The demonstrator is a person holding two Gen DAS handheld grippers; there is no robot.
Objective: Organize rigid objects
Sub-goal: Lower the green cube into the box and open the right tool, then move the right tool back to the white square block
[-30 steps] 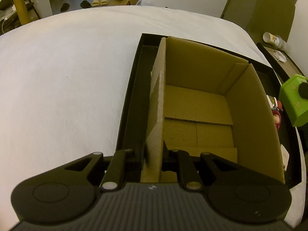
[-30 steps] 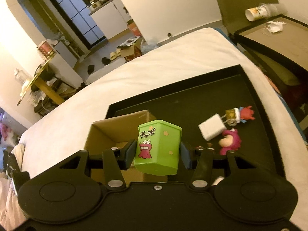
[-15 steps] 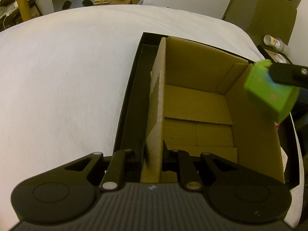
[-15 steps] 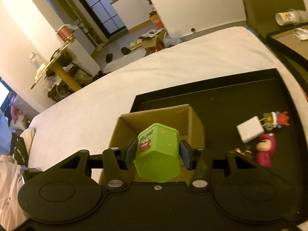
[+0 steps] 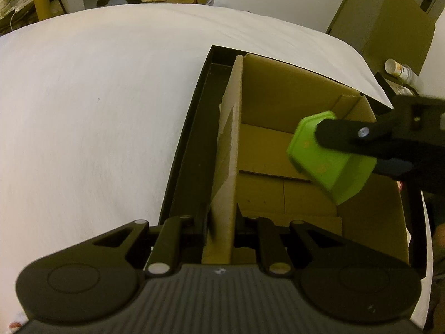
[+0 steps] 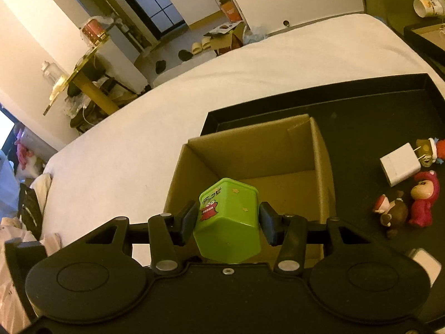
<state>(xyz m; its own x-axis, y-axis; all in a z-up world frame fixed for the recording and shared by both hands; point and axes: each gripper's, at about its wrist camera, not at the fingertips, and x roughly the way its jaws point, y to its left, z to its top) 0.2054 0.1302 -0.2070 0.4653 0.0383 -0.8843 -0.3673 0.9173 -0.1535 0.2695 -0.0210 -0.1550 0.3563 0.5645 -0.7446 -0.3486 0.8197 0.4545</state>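
Hovering over the open box (image 6: 250, 167), the right gripper (image 6: 228, 220) is clamping the green tin (image 6: 226, 222) by two opposite flat sides, while the left gripper (image 5: 222, 222) is pinching the box's wall. The tin looks rigid, light and glossy, probably slippery, so gripping low on its flat faces seems safest.

Tin (image 6: 228, 222): lime green – red cartoon figure, pale stars
Box (image 6: 250, 150): plain brown
Tray (image 6: 361, 103): black
Bed (image 5: 97, 111): white
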